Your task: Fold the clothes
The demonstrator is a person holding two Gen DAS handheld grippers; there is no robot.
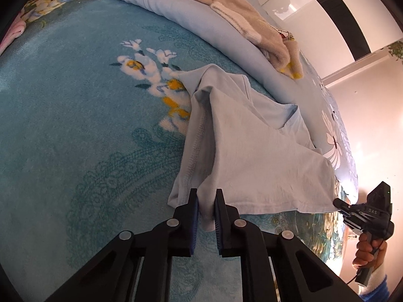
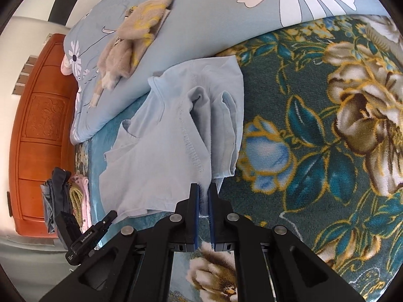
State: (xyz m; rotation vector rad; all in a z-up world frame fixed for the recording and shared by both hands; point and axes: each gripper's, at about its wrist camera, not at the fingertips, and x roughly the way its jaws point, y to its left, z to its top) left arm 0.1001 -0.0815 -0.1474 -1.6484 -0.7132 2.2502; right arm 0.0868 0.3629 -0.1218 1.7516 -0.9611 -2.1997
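Observation:
A pale blue T-shirt lies crumpled on a fleece flowered blanket. My left gripper is shut on a bunched fold at the shirt's hem corner. In the right wrist view the same T-shirt stretches toward me, and my right gripper is shut on its other hem corner. The right gripper also shows in the left wrist view, pinching the shirt's far corner, held by a hand. The left gripper appears at lower left of the right wrist view, at the shirt's hem.
A light blue quilt with white flowers lies rolled behind the shirt, with a beige fluffy garment on it. Folded clothes are stacked at the bed's edge beside an orange wooden headboard. The blanket spreads to the right.

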